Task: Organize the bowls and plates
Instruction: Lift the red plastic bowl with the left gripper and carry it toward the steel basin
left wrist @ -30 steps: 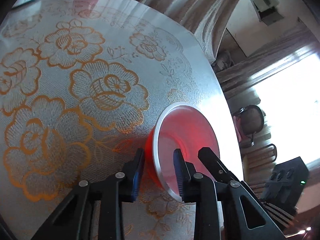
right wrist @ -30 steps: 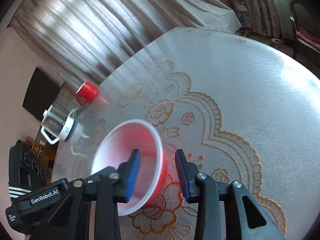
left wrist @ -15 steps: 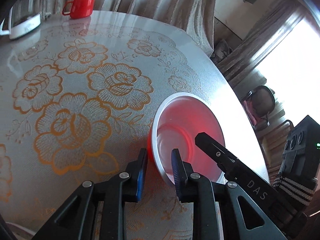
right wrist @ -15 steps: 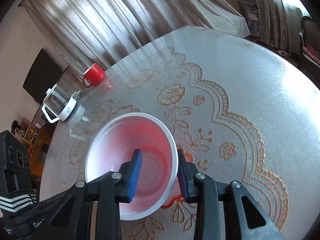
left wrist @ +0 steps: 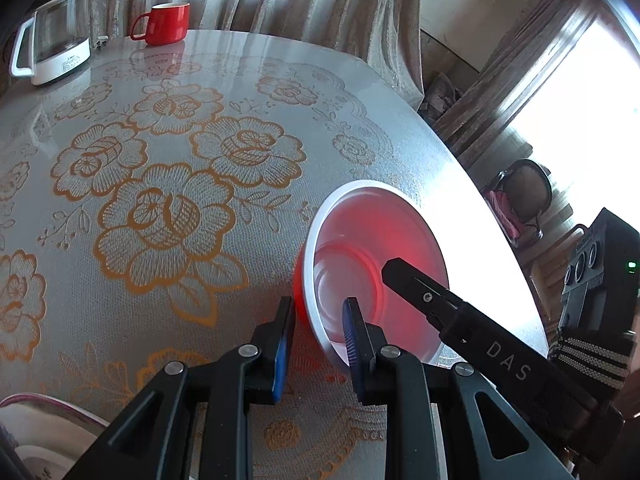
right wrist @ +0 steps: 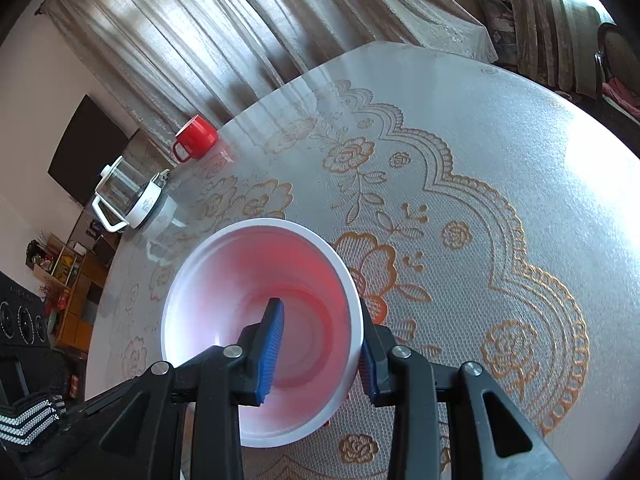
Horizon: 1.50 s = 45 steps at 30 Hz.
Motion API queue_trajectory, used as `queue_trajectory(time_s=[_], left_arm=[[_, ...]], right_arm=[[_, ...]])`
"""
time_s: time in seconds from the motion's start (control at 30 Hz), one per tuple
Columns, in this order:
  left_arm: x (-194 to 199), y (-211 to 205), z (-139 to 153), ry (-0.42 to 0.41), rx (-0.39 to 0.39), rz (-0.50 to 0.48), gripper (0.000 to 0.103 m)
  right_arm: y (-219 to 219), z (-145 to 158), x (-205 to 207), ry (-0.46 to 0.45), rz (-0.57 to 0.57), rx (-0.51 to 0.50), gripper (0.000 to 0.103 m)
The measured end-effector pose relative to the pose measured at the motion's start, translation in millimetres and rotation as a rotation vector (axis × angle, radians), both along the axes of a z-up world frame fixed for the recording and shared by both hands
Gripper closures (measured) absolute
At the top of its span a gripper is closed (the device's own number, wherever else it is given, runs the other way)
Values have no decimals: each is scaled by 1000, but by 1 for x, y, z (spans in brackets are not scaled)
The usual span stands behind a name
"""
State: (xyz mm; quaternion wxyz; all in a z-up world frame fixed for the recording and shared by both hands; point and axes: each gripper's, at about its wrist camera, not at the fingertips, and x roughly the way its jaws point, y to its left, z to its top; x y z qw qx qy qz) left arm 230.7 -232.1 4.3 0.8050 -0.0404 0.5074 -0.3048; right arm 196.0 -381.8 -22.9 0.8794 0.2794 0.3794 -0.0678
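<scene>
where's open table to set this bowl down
Wide bare cloth lies between the red bowl and the red mug and glass kettle at the far edge. Crowded: the near-left corner, where a metal bowl's rim pokes in.

The big round table (left wrist: 168, 208) is mostly bare, so a gripper could pass across its wide middle. At the far left edge stand a red mug (left wrist: 166, 24) and a glass kettle (left wrist: 52, 36), close together. A red bowl (left wrist: 376, 264) sits near the right edge. Another dish rim (left wrist: 52, 408) pokes in at the near left corner.
</scene>
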Motion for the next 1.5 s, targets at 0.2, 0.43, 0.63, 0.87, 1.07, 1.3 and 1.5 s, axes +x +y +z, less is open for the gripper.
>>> queue_trajectory(time_s=[0.2, 0.43, 0.63, 0.87, 1.07, 1.3, 1.5], left_arm=[[9, 0, -3, 26, -34, 18, 69], [19, -6, -10, 22, -31, 17, 70], [18, -11, -12, 22, -42, -8, 77], [8, -10, -1, -14, -40, -21, 77], [2, -3, 6, -33, -47, -20, 77], [-11, 4, 13, -57, -54, -22, 77], [-17, 15, 17, -65, -65, -14, 77]], right_arm=[[-3, -5, -1, 6, -1, 28, 69], [-3, -11, 5, 10, 2, 41, 69], [-6, -17, 5, 19, -4, 50, 69], [-5, -10, -1, 11, -7, 25, 70], [-1, -3, -7, 1, -3, 23, 70], [3, 0, -13, -3, -2, 29, 70], [10, 4, -18, -12, 6, 30, 70]])
